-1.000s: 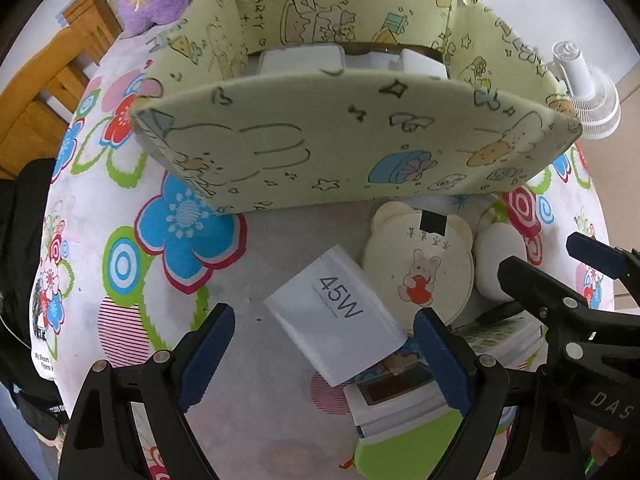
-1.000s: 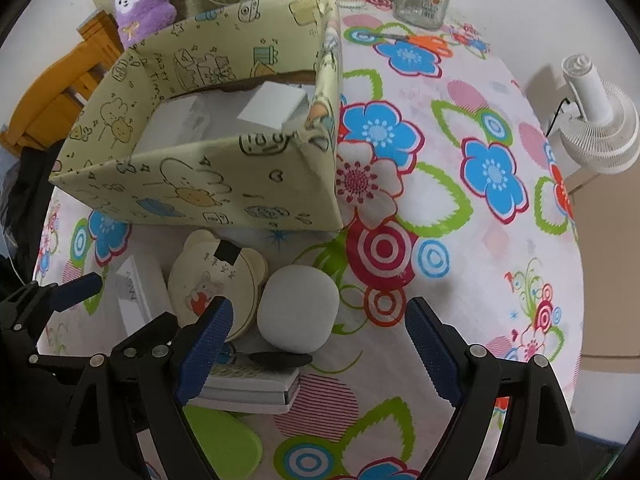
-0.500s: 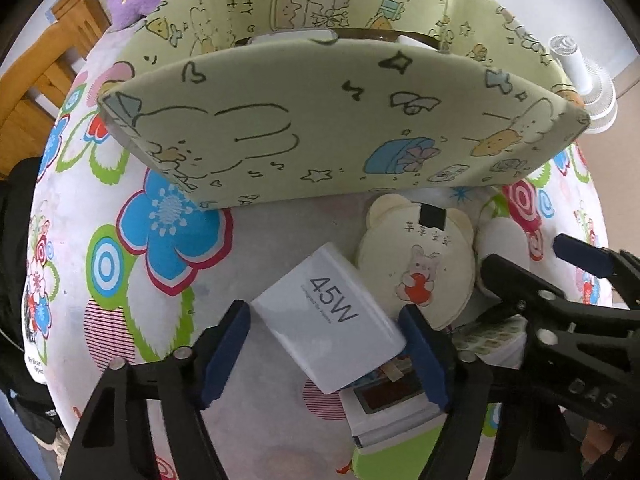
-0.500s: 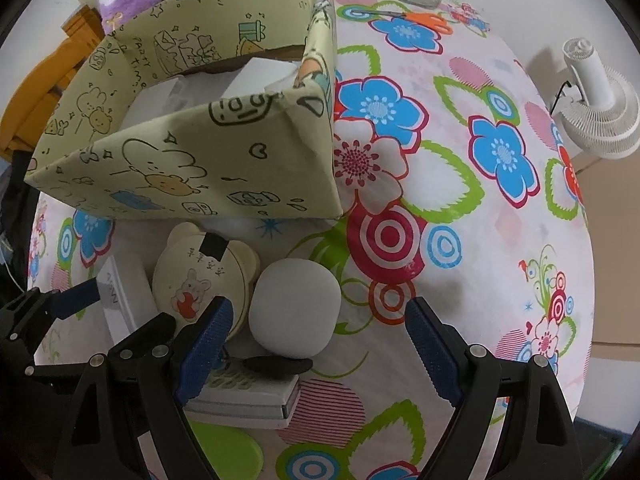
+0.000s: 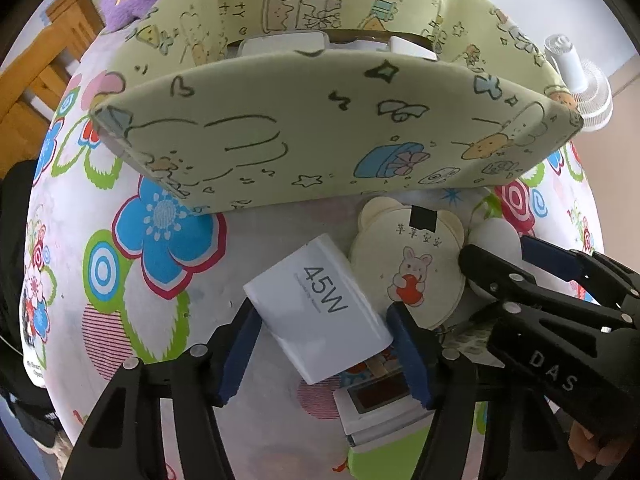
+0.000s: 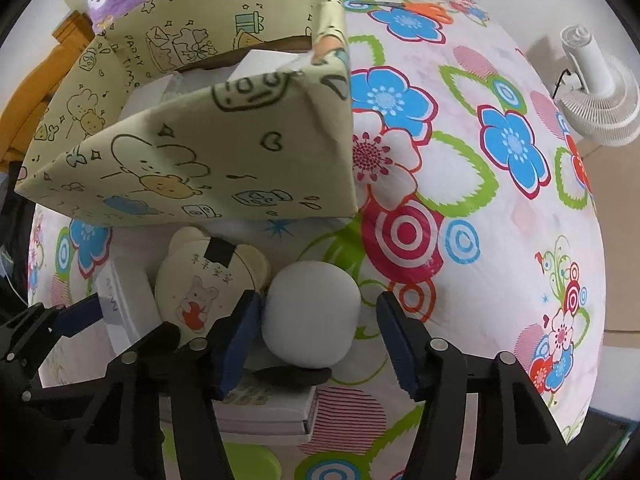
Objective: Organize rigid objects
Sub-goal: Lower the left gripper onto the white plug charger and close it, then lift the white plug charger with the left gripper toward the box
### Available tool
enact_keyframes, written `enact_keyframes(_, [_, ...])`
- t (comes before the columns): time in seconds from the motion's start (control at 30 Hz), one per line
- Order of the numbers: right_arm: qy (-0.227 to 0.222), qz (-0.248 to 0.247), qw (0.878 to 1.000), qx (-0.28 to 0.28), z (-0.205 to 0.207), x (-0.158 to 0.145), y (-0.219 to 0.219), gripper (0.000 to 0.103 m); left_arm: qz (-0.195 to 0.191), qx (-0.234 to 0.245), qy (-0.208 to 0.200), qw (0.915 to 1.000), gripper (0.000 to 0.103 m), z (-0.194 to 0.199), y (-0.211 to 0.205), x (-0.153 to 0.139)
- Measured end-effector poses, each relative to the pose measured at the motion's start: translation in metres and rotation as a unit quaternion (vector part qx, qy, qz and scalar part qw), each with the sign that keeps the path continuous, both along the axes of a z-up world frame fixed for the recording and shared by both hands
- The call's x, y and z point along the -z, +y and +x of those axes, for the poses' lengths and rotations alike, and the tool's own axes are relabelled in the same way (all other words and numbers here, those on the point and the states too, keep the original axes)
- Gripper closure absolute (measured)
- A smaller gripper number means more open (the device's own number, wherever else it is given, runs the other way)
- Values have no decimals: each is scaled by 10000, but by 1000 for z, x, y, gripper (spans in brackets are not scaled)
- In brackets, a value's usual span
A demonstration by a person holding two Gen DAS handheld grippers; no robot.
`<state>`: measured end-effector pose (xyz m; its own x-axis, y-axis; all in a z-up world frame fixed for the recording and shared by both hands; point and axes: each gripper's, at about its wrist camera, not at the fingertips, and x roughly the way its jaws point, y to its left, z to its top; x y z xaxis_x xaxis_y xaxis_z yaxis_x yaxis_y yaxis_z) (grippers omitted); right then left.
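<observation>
Partly done, by the look of it: a few white boxes already inside the yellow cartoon-print storage box [image 5: 320, 128]; outside it, in front of its near wall on the flowered tablecloth [image 6: 500, 240], a cluster left to move: white 45W charger box [image 5: 320, 312], bear-shaped card [image 5: 408, 268], white rounded case [image 6: 312, 316], stacked booklets [image 6: 272, 412]. Left gripper [image 5: 326, 350] closing around the charger box, pads at its sides, contact hard to confirm; right gripper [image 6: 320, 340] closing around the rounded case, right pad apart from it. Both lifts judged still ahead.
</observation>
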<state>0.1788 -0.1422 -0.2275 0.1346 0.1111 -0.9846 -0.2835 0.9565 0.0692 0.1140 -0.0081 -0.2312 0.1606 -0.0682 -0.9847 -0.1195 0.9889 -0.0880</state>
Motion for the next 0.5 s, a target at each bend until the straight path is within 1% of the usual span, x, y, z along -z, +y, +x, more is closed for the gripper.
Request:
enact_keyframes(0.13, [-64, 4, 10000, 27, 1, 2, 2, 42, 50, 70, -41, 10000, 38, 2, -4, -2])
enact_keyframes(0.17, [-63, 63, 10000, 10, 0, 1, 3, 47, 31, 73, -38, 10000, 38, 2, -4, -1])
enact_keyframes(0.23, [-69, 75, 9999, 7, -6, -1, 8, 51, -17, 88, -40, 10000, 39, 2, -3, -1])
enact_keyframes(0.37, [-63, 93, 9999, 5, -11, -3, 9, 52, -116, 80, 7, 9999, 44, -2, 1, -3])
enact_keyframes(0.5, [-82, 25, 10000, 14, -16, -6, 13, 52, -72, 83, 0, 9999, 46, -6, 4, -5])
